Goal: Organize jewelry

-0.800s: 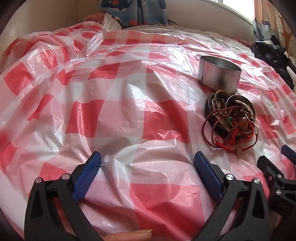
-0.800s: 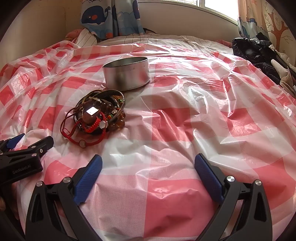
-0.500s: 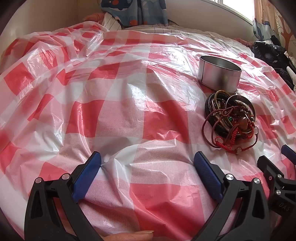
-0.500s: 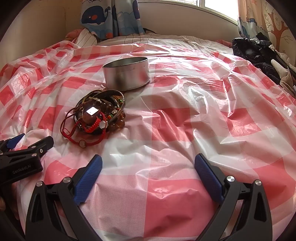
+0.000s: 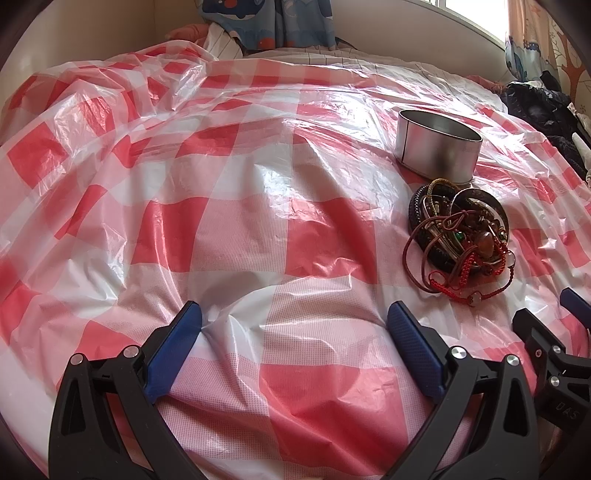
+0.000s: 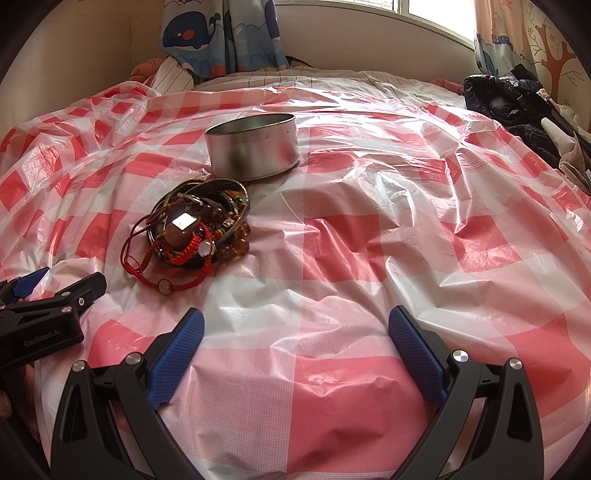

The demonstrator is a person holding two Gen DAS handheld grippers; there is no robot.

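Observation:
A tangled pile of jewelry [image 5: 460, 236] lies in a shallow round lid on the red-and-white checked plastic sheet: dark bangles, amber beads, red cords. It also shows in the right wrist view [image 6: 194, 230]. An open round metal tin [image 5: 437, 146] stands just behind it, also in the right wrist view [image 6: 253, 146]. My left gripper [image 5: 293, 328] is open and empty, resting low on the sheet, left of the pile. My right gripper [image 6: 295, 334] is open and empty, right of the pile. Each gripper shows at the edge of the other's view.
The checked plastic sheet [image 5: 240, 206] covers a bed and is wrinkled. Dark clothes [image 6: 517, 110] lie at the right edge. Whale-print curtains [image 6: 221, 33] and a wall stand at the back, under a window.

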